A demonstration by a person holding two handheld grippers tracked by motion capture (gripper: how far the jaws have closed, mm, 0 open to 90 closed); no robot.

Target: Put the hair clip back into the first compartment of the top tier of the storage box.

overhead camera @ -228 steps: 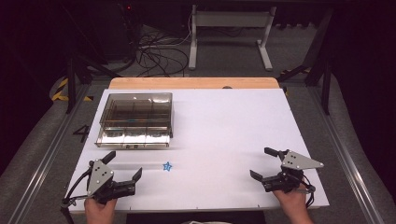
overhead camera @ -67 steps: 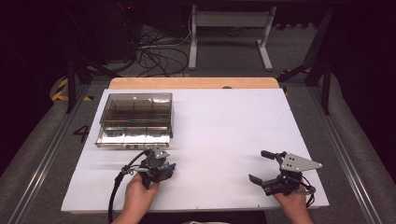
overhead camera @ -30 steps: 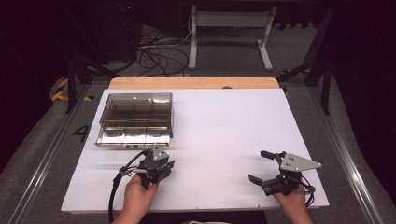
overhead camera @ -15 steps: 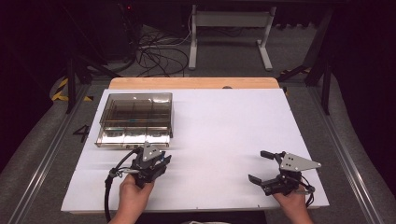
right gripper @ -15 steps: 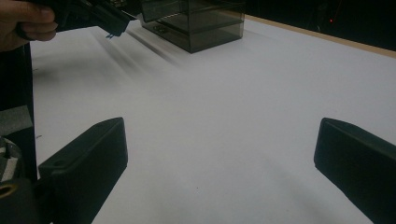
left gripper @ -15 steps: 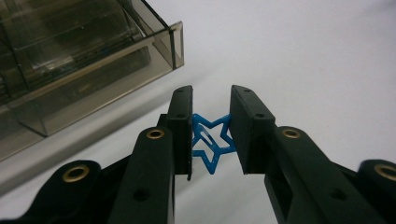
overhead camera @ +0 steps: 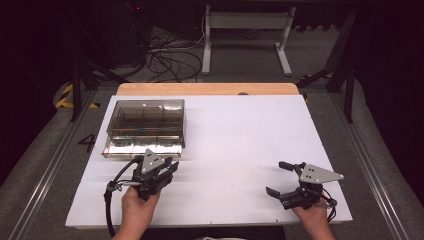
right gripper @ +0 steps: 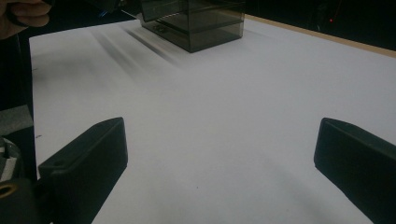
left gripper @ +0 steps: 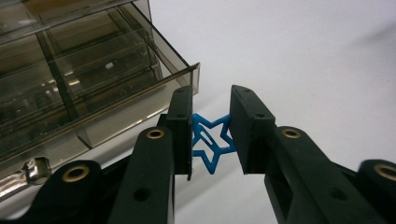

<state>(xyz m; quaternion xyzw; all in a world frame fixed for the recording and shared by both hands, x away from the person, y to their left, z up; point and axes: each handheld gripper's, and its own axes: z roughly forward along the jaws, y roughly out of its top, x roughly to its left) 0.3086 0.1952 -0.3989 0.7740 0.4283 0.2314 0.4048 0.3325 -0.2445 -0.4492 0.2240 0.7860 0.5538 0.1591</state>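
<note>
Two claws are mine, one in each hand, both low over the white bench [overhead camera: 240, 145]. My left claw [left gripper: 211, 135] is clenched on a small blue plastic star with an open, outline shape [left gripper: 210, 140]; its two black jaws press the star from either side, and the star sits between the pads, held just above the bench surface. From above, that left claw [overhead camera: 167, 170] sits just beside the front right corner of the smoky transparent plastic compartment box [overhead camera: 145, 127], which rests toward the left rear of the bench. In the left gripper view the box's corner [left gripper: 187, 77] stands close behind my jaw tips, apart from them. My right claw [overhead camera: 280, 180] is released, its jaws spread wide, near the right front edge of the bench, well apart from the box and the star. My left hand [overhead camera: 136, 210] and right hand [overhead camera: 312, 220] grip the handles from below.
</note>
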